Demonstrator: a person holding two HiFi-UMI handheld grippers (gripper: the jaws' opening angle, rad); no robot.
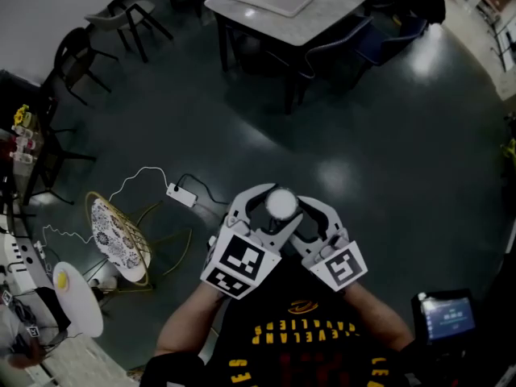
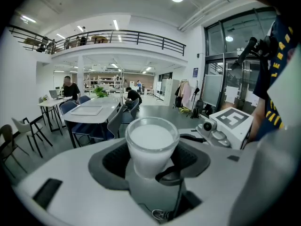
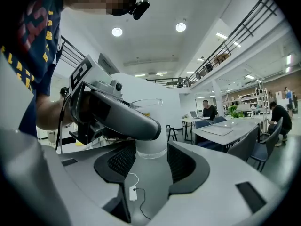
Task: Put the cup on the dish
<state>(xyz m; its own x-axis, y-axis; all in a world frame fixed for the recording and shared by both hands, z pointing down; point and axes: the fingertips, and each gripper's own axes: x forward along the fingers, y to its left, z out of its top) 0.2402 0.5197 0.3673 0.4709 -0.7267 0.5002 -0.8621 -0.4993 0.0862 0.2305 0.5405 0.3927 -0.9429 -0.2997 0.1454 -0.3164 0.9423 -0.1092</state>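
**Roughly halfway: cup in the air, no dish under it**

Below both tongs spreads a dark, glossy floor point(image 1: 387, 160), so the cup is being carried over open ground, not over a tabletop. Far ahead of the tips stands a grey table point(image 1: 347, 10). Off to the outer side of the left tongs point(image 1: 266, 210) and lower down sits a gold-framed chair point(image 1: 117, 236) with a patterned seat. Beyond it lies a white disc point(image 1: 81, 301) bearing something yellow. It may be the dish, though it is too small and too near the edge to be sure. It lies well apart from both tools.

The left tongs pinch the cup point(image 1: 281, 203), a clear tumbler that looks white inside, upright between the ribbed pads. The right tongs point(image 1: 302, 214) come in from the other side, crossing the left pair. Their jaws stand spread wide around the same cup, and no firm squeeze shows. By my reading the left pair bears the load.

The pick-up looks done: the cup is lifted, level and unspilled. The carry to the dish, lowering the cup onto it and letting go are not yet done.
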